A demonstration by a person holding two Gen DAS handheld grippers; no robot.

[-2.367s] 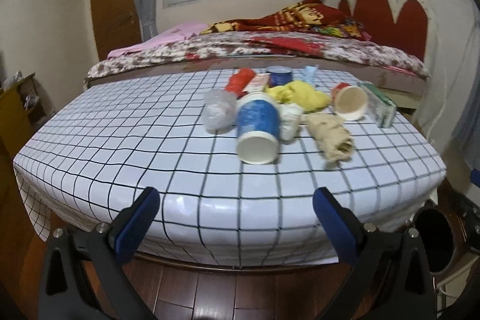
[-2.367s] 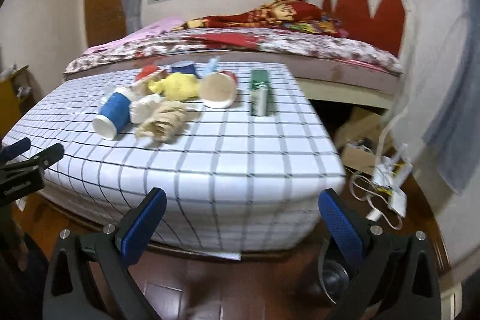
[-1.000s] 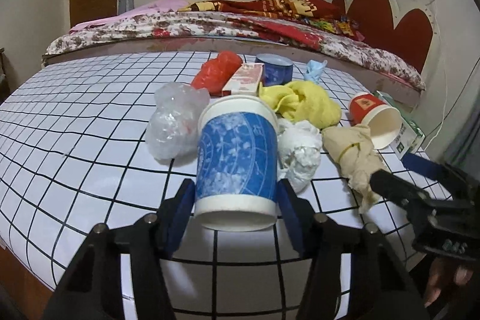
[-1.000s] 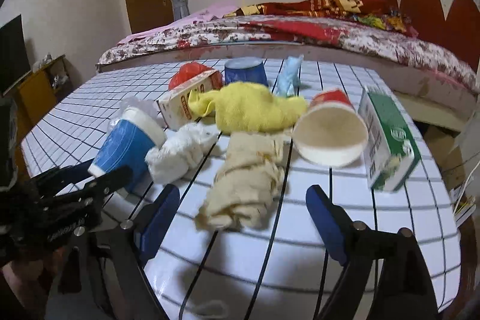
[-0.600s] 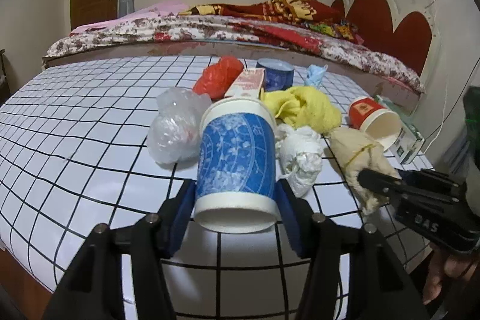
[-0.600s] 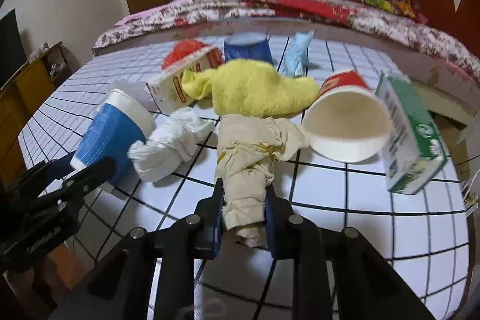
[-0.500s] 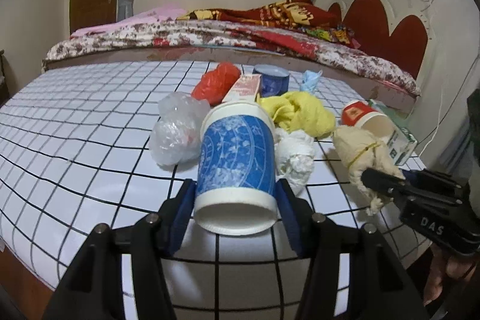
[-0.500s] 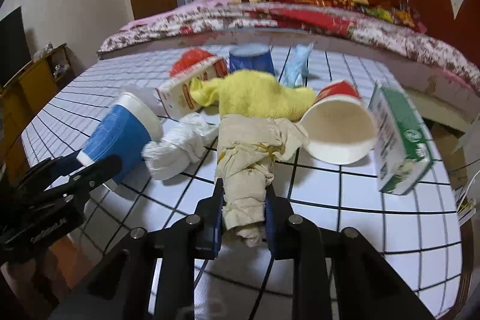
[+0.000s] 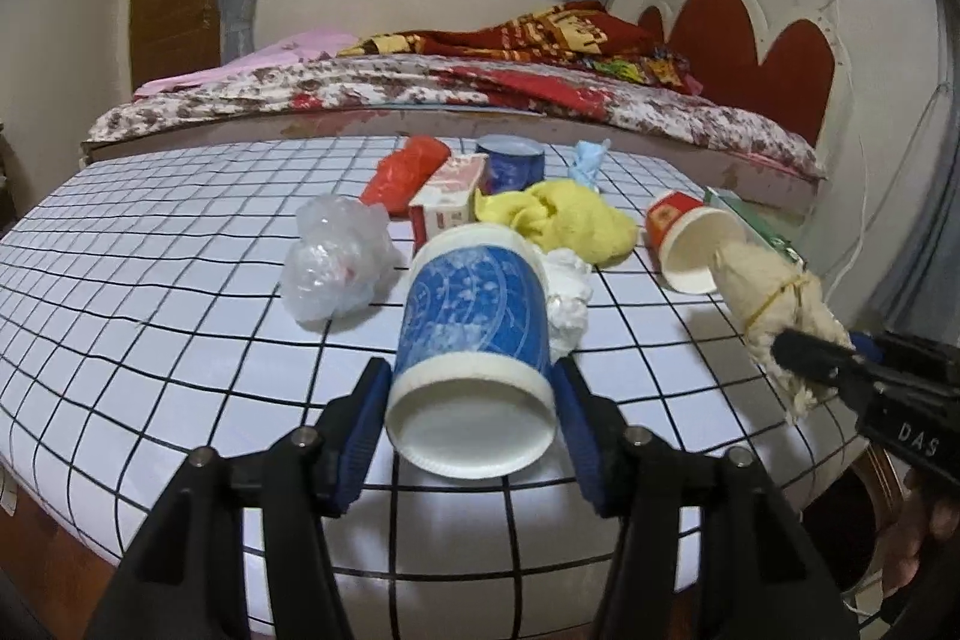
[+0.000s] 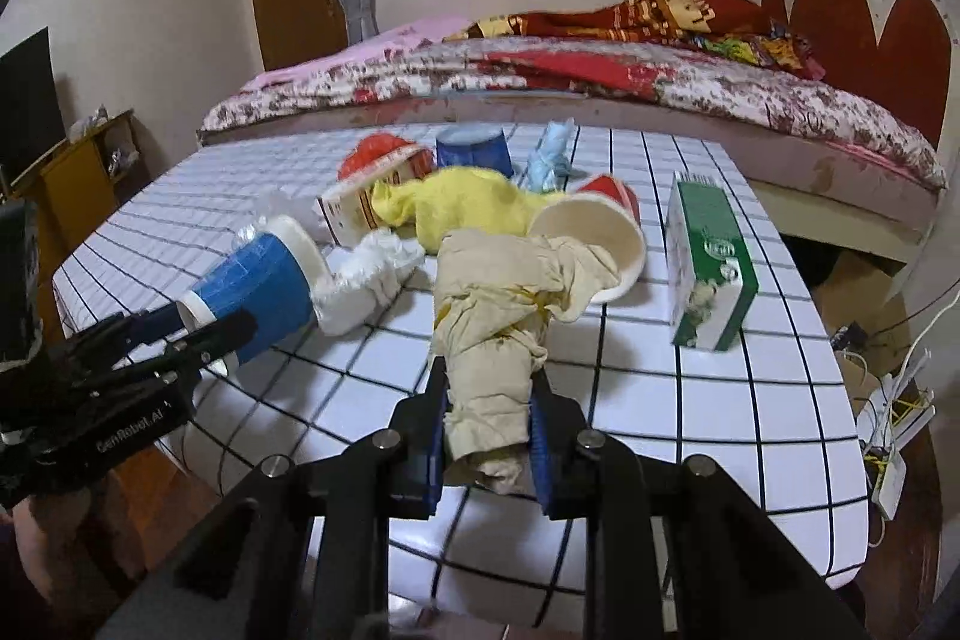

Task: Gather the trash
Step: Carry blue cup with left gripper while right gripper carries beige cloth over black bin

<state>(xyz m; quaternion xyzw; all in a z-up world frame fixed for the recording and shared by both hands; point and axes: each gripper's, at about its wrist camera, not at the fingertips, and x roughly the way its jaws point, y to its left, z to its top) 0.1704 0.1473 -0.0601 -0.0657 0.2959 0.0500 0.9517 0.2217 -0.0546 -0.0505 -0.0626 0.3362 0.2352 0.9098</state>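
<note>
Both tools are loaded, the left tool (image 9: 468, 418) half-open around the blue paper cup (image 9: 474, 334) and the right tool (image 10: 487, 427) pinched tight on the beige rag bundle (image 10: 498, 334) just right of that cup, so lifting both straight off the worktop (image 9: 150, 292) should spare the white wad (image 9: 567, 292) beside the cup.

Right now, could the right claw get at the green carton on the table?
Probably not yet: the right claw is shut on the beige rag bundle. The green carton lies unobstructed to its right, so the path looks free once the claw is emptied.
</note>
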